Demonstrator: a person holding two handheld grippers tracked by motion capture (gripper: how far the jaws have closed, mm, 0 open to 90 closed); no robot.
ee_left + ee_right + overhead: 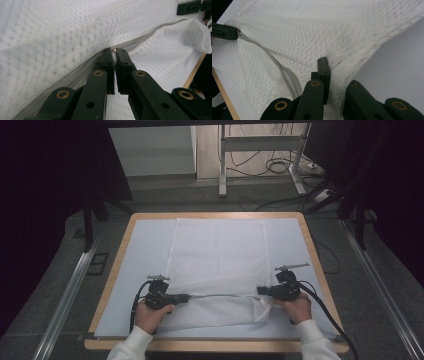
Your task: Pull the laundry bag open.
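A white mesh bag lies flat on the desk, on a pale sheet, with its near edge lifted between the 2 tools. The left tool is clamped on the small metal zipper pull at the left end of the grey zipper. The right tool is clamped on the mesh fabric at the right end of the bag, where the cloth bunches between its jaws. The zipper runs nearly straight from 1 tool to the other.
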